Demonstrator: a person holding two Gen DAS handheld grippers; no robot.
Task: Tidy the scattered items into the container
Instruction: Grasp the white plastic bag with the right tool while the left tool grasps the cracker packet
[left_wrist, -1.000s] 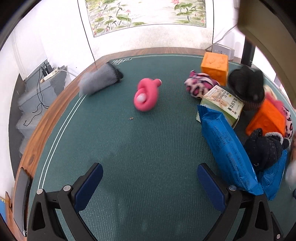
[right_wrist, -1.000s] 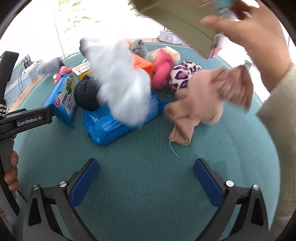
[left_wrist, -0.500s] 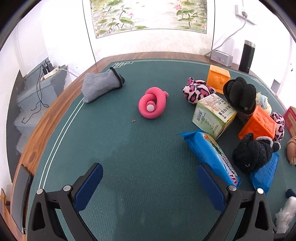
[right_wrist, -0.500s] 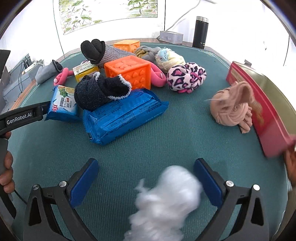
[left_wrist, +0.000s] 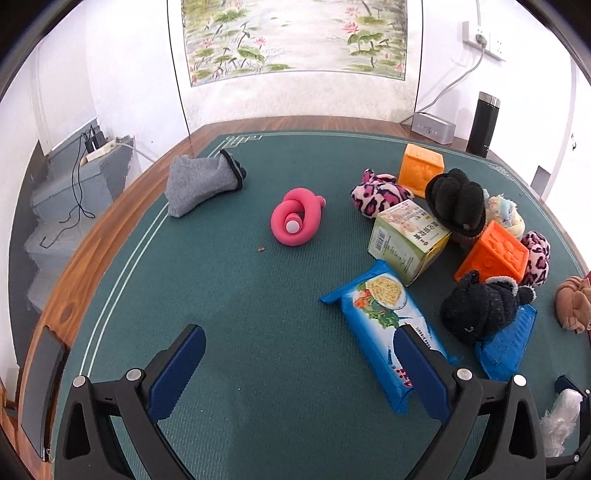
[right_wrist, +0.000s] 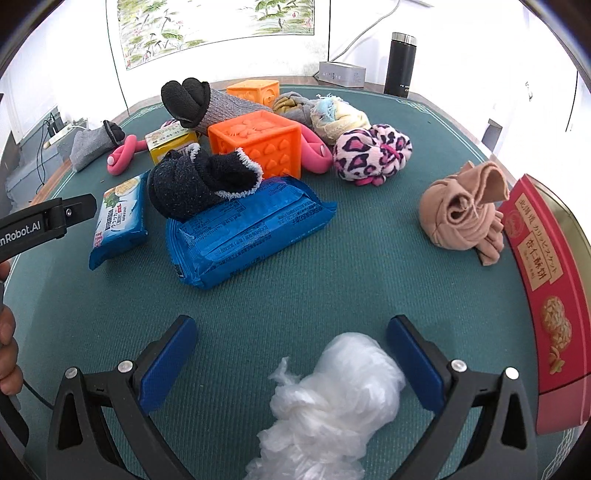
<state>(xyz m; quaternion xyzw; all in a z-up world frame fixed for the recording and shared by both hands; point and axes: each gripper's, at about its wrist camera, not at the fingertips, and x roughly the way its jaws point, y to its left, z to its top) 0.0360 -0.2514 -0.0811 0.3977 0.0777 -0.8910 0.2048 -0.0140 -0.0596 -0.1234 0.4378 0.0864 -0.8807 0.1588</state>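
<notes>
While both claws are held wide apart and grip nothing, no item is seen inside the red tin (right_wrist: 546, 295), right of the right claw (right_wrist: 291, 363). A plastic bag (right_wrist: 332, 402) lies between its blades. Ahead sit packets, blocks and socks (right_wrist: 199, 184); beyond the left claw (left_wrist: 299, 367) a pink ring (left_wrist: 295, 221) waits on the surface.

Both wrist fisheyes look low and forward over the green mat (left_wrist: 229, 302), sharing the central item pile
</notes>
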